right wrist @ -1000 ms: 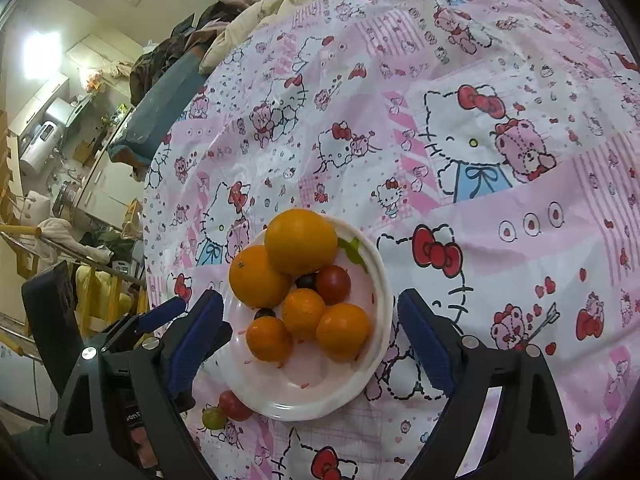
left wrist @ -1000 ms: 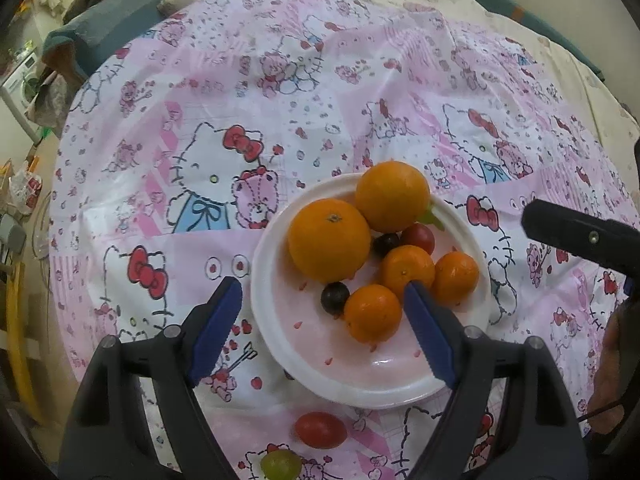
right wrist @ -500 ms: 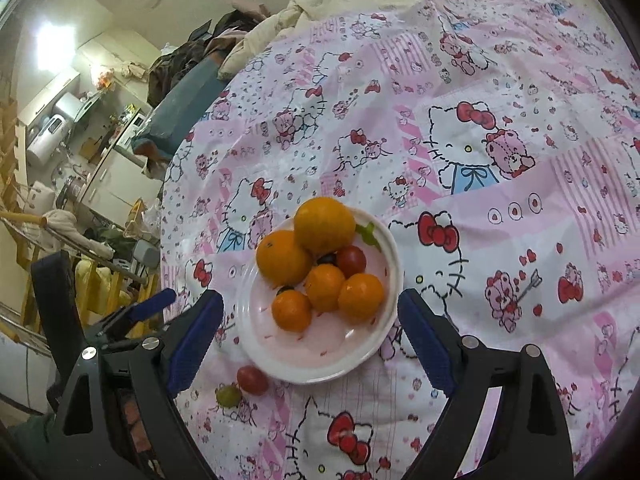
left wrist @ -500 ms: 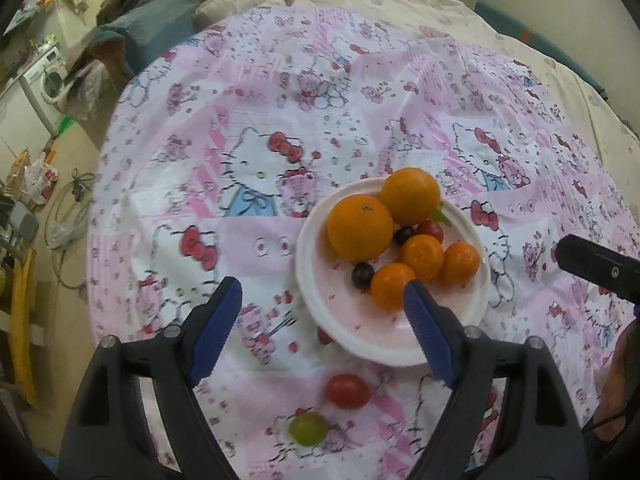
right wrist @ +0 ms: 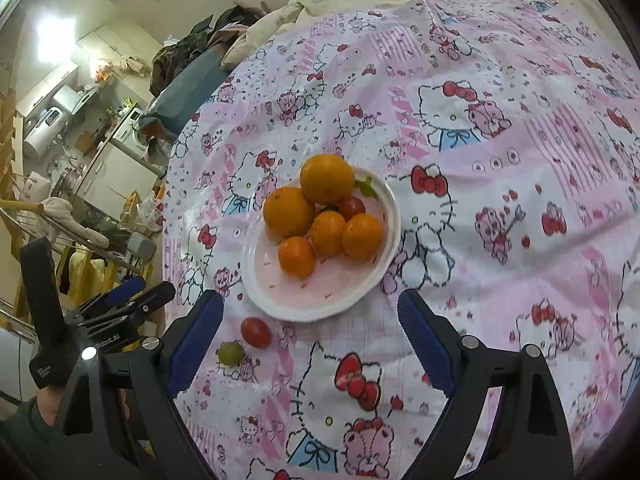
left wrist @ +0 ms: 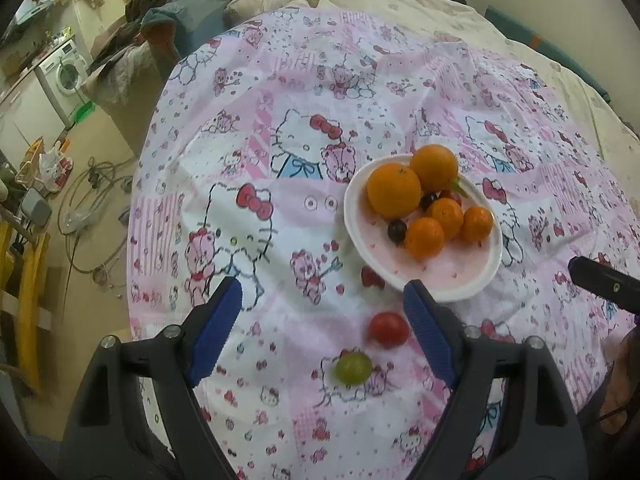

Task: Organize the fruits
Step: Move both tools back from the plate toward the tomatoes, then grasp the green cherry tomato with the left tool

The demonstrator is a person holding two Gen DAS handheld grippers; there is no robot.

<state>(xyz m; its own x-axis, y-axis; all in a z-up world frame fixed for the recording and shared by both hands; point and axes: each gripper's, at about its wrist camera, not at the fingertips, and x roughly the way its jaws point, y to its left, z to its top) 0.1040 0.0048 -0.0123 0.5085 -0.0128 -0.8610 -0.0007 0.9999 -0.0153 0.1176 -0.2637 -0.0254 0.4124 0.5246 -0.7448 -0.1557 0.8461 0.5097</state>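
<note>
Both grippers, the left gripper [left wrist: 322, 312] and right gripper [right wrist: 310, 322], are being drawn back from the plate [left wrist: 476, 286]; more bedspread [right wrist: 520, 140] is being revealed.

White plate [left wrist: 452, 292], orange fruit [left wrist: 394, 196], dark grapes [left wrist: 397, 227]; at plate's 7 o'clock, red tomato [left wrist: 389, 329], green grape [left wrist: 353, 367] (cloth [left wrist: 280, 152] pink, cartoon-cat print).

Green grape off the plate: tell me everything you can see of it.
The green grape is small, round, smooth and yellow-green, with a slight sheen. It lies loose on the tablecloth, outside the plate, just beside the red tomato but apparently not touching it. Neither gripper touches it.
</note>
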